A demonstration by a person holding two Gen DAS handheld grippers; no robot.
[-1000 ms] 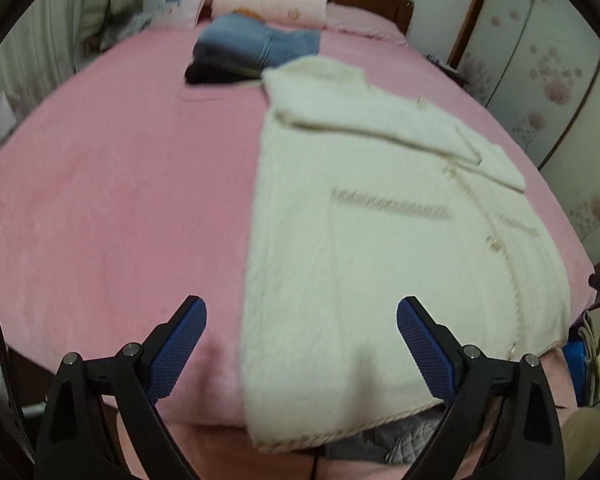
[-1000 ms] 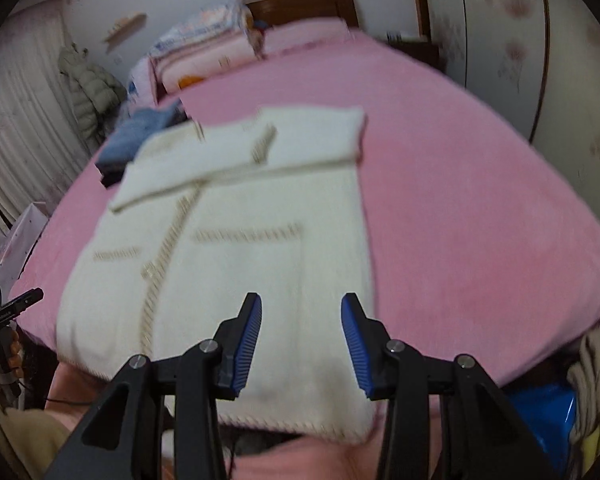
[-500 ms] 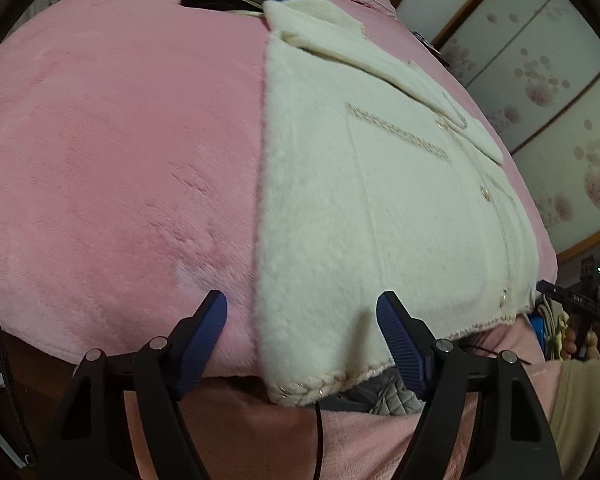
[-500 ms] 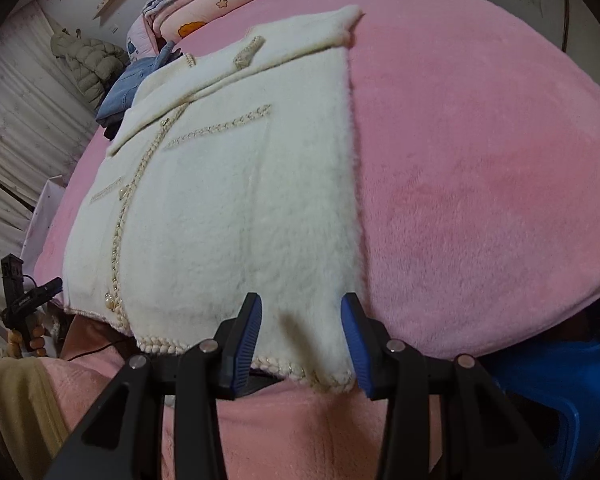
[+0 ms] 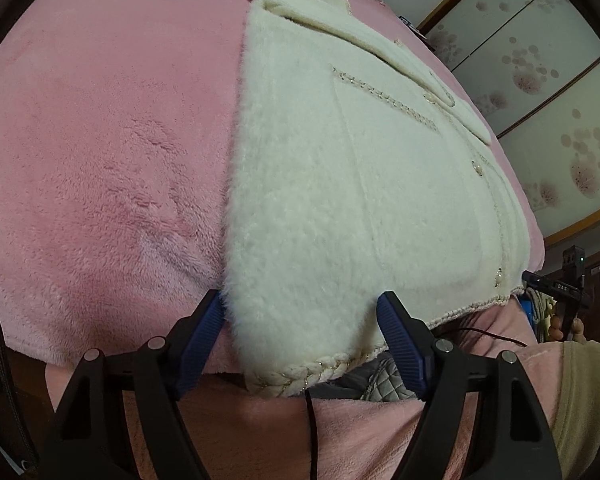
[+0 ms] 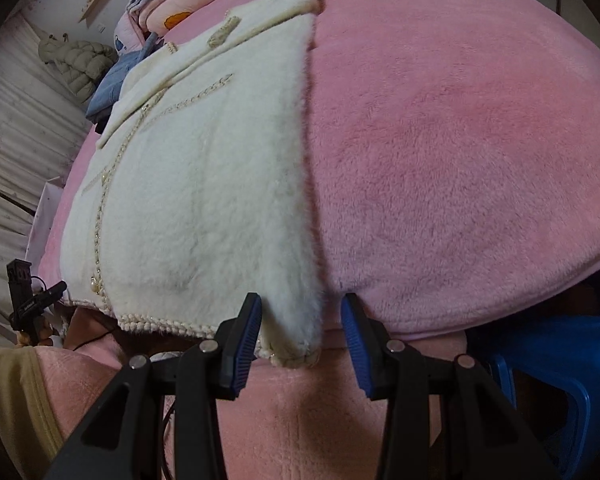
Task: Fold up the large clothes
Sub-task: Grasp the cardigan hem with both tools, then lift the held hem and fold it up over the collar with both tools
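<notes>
A cream fluffy cardigan [image 5: 340,180] with braided trim and pearl buttons lies flat, front up, on the pink plush bed cover [image 5: 100,160]. Its hem hangs a little over the bed's near edge. My left gripper [image 5: 302,320] stands open astride the hem's left corner, and the blue pads flank the fabric without pinching it. In the right wrist view the same cardigan [image 6: 204,200] fills the left half. My right gripper [image 6: 300,328] is open around the hem's right corner, with a gap on the right pad's side.
Folded jeans [image 6: 112,88], a puffer jacket [image 6: 80,60] and stacked bedding [image 6: 180,4] sit at the far end. A blue plastic stool [image 6: 560,380] stands right of the bed. Wardrobe doors [image 5: 540,80] are to the right. A person's pink-clad lap [image 5: 380,432] is below the hem.
Both grippers have dropped and tilted down toward the cardigan's hem at the near bed edge. The left jaws have narrowed around the left corner. The right jaws kept their width.
</notes>
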